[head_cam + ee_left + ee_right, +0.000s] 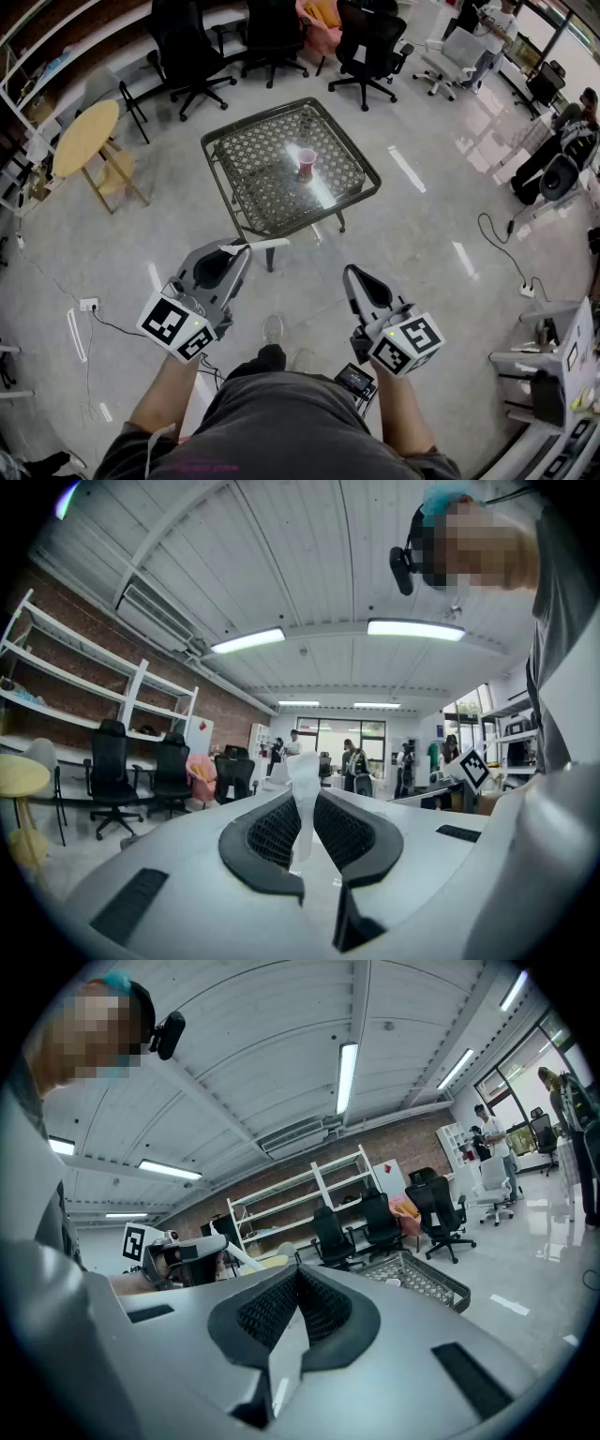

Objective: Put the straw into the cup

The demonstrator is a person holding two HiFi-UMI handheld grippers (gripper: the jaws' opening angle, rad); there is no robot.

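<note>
Straw [267, 244]: pinched in your left gripper [234, 253], free end poking right; well apart from the cup [307, 164].
Cup: red, upright on the mesh table [217, 183] ahead.
Right gripper [354, 274]: jaws pressed together, empty.
Handling: the straw looks light, thin and crushable. Pinch it gently near one end.
Views: the head view shows the cup. The left gripper view doesn't, but it shows the pinch close up.

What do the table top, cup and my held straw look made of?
The dark square table top looks like perforated metal mesh, glossy under glare. The small red cup: plastic or paper, too small to tell. The white straw: matte, crinkled end, likely paper.
</note>
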